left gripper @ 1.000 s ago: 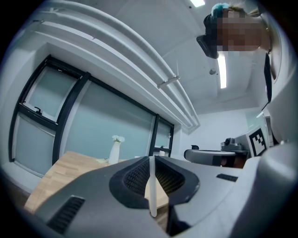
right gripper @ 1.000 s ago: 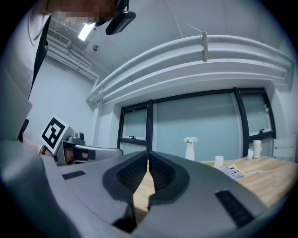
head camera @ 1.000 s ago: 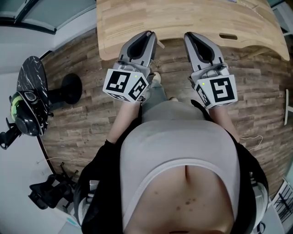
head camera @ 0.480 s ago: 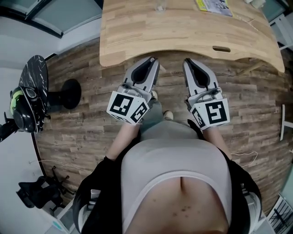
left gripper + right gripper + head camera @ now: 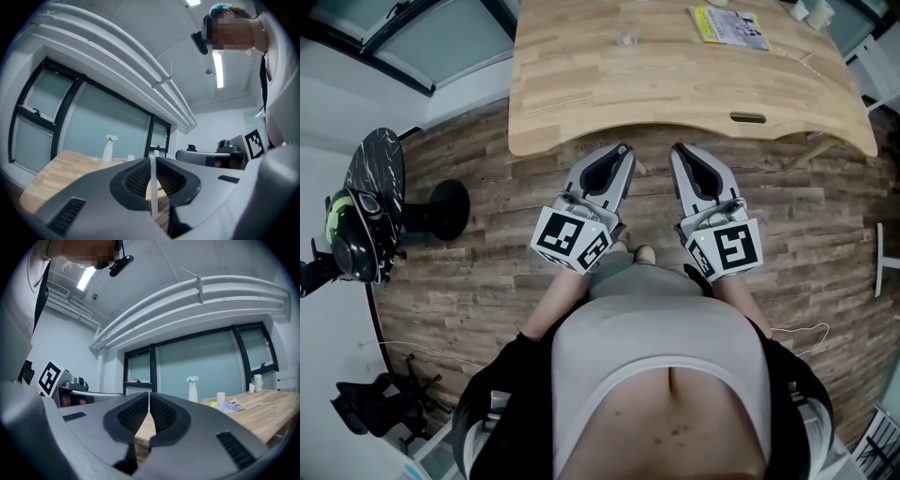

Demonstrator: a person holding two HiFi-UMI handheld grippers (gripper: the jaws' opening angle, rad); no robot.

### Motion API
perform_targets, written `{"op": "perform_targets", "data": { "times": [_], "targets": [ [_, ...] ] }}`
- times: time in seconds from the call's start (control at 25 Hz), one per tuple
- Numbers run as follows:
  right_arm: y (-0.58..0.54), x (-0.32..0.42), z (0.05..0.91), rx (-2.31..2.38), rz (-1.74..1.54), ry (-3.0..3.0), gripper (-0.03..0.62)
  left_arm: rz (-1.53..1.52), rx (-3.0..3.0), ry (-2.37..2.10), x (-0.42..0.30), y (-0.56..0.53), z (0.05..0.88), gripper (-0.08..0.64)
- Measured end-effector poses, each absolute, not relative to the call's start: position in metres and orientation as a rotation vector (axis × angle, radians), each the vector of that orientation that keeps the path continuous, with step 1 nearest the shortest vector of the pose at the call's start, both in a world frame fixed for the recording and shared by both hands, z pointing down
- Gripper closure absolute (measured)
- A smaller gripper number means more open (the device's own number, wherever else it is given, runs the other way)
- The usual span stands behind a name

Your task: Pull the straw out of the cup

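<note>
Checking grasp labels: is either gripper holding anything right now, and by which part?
Left gripper pinches a thin white straw between its jaws; where along its length is unclear. Right gripper is shut, empty.

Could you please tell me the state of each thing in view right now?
Left hand-held gripper: shut on the straw.
Straw: upright between its jaws.
Right hand-held gripper: shut, empty.
Vase: upright on the table.
Cup: upright on the table.
Booklet: lying flat.

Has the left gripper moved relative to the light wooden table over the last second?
Yes. The left gripper has drawn back from the light wooden table's front edge toward the person; its tips overlapped that edge before.
</note>
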State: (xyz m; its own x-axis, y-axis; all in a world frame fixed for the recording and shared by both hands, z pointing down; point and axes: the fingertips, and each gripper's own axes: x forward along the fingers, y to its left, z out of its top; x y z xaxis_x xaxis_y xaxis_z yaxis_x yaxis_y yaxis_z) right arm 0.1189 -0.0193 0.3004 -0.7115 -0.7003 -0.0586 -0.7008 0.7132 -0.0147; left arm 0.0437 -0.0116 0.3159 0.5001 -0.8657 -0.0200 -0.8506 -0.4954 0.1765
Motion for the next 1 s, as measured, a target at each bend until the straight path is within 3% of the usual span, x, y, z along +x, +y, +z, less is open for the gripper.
{"op": "perform_targets", "data": {
  "times": [0.28, 0.6, 1.0],
  "targets": [
    [-0.013, 0.115, 0.309, -1.118, -0.075, 2.854, 0.561, -0.208, 2.567, -1.475, 0.043, -0.004, 0.321, 0.522],
    [-0.005, 0.112, 0.323, -1.107, -0.157, 2.855, 0.561, -0.032, 2.660, -1.556, 0.050, 0.013, 0.325, 0.522],
    [0.014, 0.105, 0.337, -1.188, -0.209, 2.833, 0.561, -0.108, 2.665, -1.494, 0.035, 0.035, 0.330, 0.522]
  ]
}}
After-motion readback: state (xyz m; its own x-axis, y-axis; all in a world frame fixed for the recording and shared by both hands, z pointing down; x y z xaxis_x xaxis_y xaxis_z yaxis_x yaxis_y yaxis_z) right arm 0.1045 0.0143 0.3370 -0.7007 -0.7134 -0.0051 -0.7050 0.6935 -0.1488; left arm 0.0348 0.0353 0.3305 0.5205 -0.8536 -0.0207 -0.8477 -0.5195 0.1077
